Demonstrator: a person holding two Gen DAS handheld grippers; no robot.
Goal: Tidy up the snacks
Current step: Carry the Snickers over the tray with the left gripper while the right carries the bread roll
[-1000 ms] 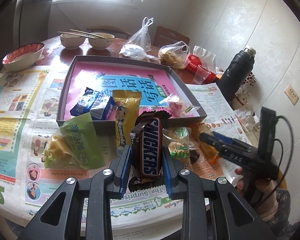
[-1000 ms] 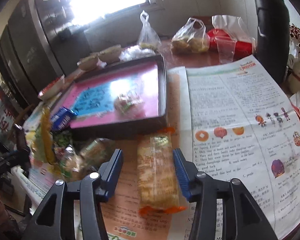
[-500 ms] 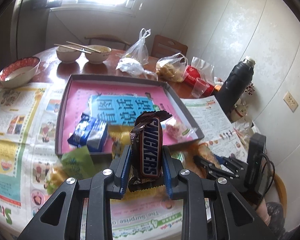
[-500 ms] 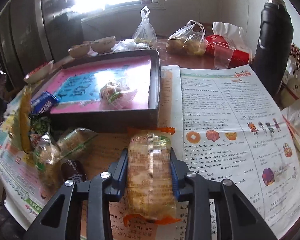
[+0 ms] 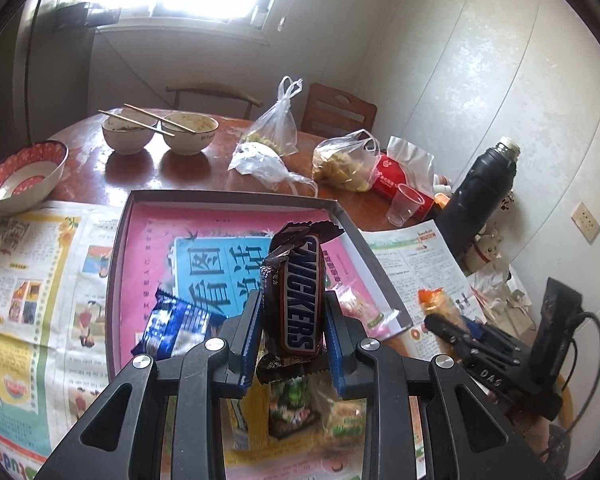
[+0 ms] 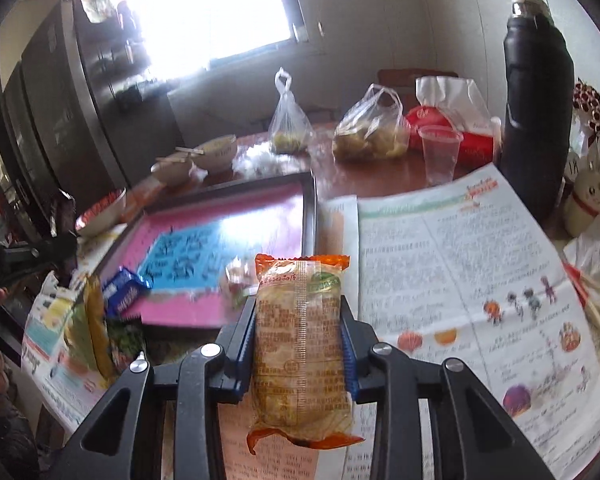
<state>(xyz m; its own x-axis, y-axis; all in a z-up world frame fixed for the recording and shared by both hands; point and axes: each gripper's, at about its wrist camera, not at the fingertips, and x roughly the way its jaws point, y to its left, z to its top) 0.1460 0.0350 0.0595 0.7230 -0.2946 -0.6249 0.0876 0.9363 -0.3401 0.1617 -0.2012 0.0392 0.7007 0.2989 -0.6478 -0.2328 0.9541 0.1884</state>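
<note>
My left gripper (image 5: 292, 344) is shut on a brown Snickers bar (image 5: 298, 300) and holds it upright above the near edge of the pink-lined tray (image 5: 236, 198). A blue wafer pack (image 5: 172, 328) and a clear candy bag (image 5: 356, 306) lie in the tray. My right gripper (image 6: 298, 348) is shut on an orange-edged cracker pack (image 6: 300, 344), lifted off the newspaper to the right of the tray (image 6: 310, 208). It shows in the left wrist view (image 5: 456, 328) too. Several loose snacks (image 5: 300, 404) lie below the left gripper.
Newspaper (image 6: 460, 264) covers the near table. Three bowls (image 5: 158, 132), plastic bags (image 5: 344, 158), a clear cup (image 5: 406, 208), a red tissue pack (image 6: 452, 128) and a black flask (image 5: 484, 196) stand behind and right of the tray. A yellow pack (image 6: 96, 328) lies at left.
Both grippers have risen and moved toward the tray. The right gripper closed on the cracker pack and lifted it off the newspaper. The left still holds the Snickers bar.
</note>
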